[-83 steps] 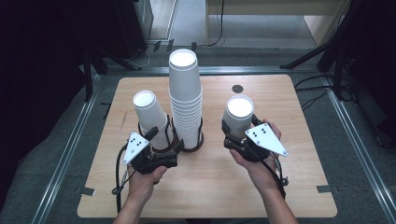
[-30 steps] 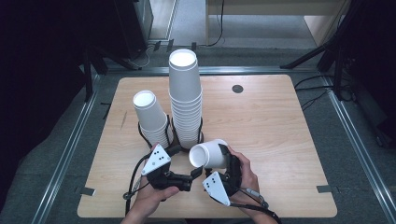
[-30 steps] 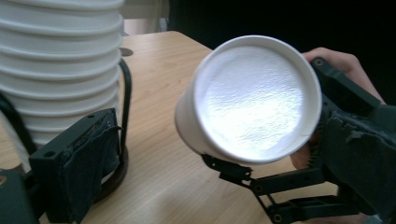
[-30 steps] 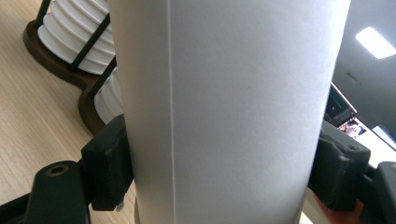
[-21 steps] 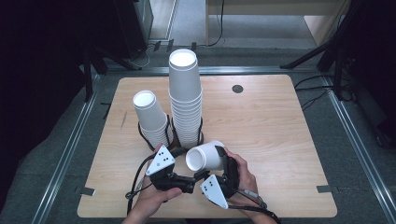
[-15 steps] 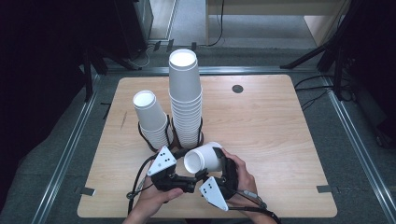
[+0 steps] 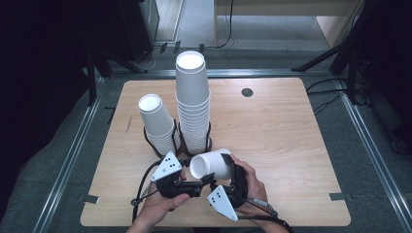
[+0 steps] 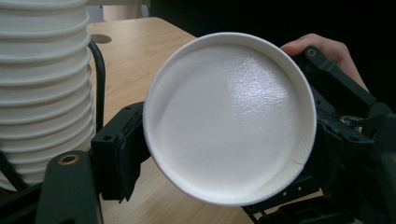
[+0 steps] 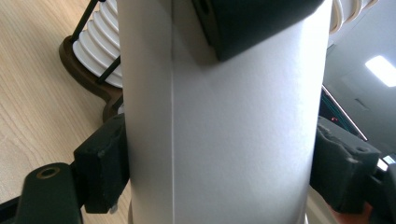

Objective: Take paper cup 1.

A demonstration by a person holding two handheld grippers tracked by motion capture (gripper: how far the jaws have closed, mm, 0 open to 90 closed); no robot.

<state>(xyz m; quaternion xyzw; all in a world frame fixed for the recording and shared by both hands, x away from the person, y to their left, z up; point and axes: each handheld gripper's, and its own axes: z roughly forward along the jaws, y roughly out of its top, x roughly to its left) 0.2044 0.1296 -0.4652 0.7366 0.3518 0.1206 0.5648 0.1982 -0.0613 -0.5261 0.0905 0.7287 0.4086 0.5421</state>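
A white paper cup (image 7: 211, 165) lies on its side above the table's front edge, between both grippers. My left gripper (image 7: 204, 180) comes in from the left. Its jaws have just been closing, and its pads now press on the cup's base end (image 8: 229, 116), which faces its camera. My right gripper (image 7: 232, 170) reaches up from below. Its jaws have just been opening, though the pads still rest against the cup's wall (image 9: 224, 116) on both sides. One left jaw crosses the top of the right gripper view.
A tall stack of white cups (image 7: 193, 102) and a shorter stack (image 7: 158, 124) stand in black wire holders just behind the grippers. The wooden table (image 7: 291, 136) has a dark round hole (image 7: 247, 92) at the back. Metal rails run along both sides.
Both hands came to the table's front and the cup went from upright to lying on its side. The left jaws closed around its base end while the cup shifted slightly left.
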